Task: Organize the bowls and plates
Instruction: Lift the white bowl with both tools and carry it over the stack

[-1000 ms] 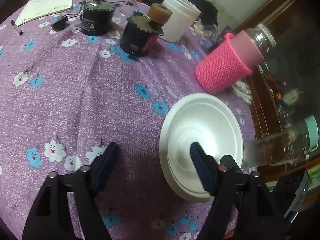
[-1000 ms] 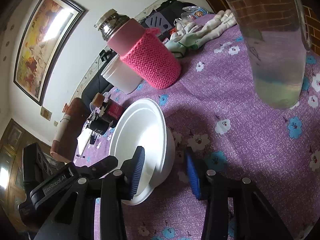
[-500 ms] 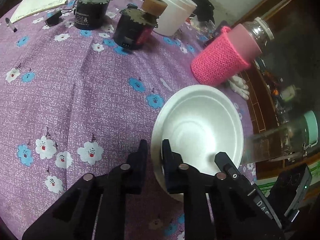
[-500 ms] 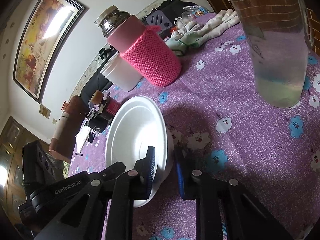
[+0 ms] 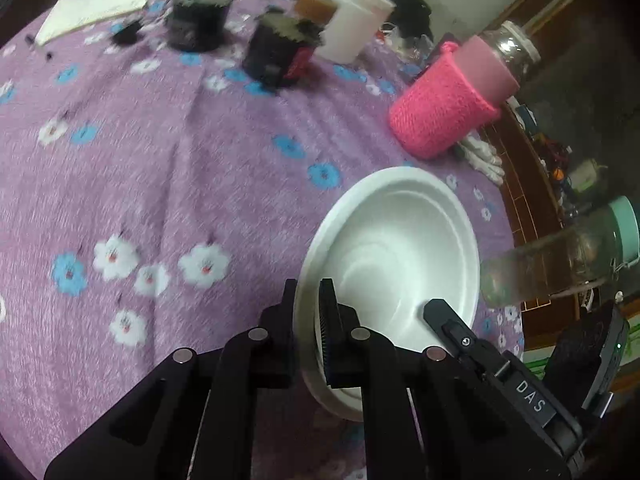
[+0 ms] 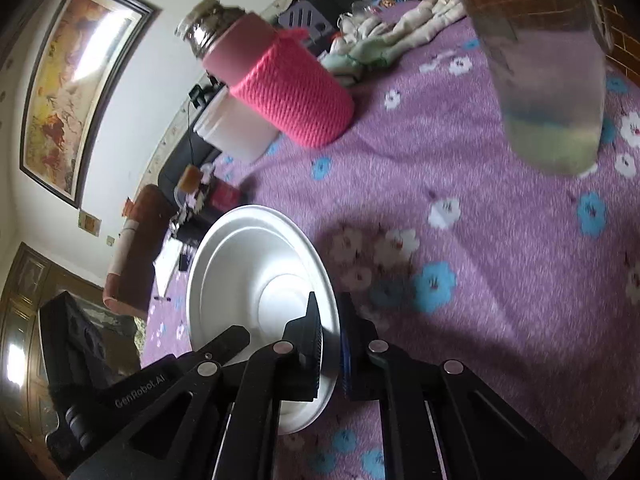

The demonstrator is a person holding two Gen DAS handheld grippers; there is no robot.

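Within the last second we had brought both grippers from wide open to pinched on the rim of the white bowl [image 5: 394,248]. The left gripper [image 5: 307,320] had just been closing and now held the near left edge, one finger outside the rim and one inside. The right gripper [image 6: 330,338] had also just been closing, and its fingers clamped the opposite edge. A second ago both pairs of fingers only straddled the rim; now the pads pressed on it, so we judged the bowl secured from two sides and ready to lift. It sat near the right edge of the purple flowered tablecloth [image 5: 160,168], possibly nested in another white dish, though we could not tell for sure. Close by stood the pink knitted jar [image 5: 444,116] and a clear bottle [image 5: 560,256], with white gloves [image 5: 482,156] just beyond. Open cloth lay to the left of the bowl, the safest way to carry it.
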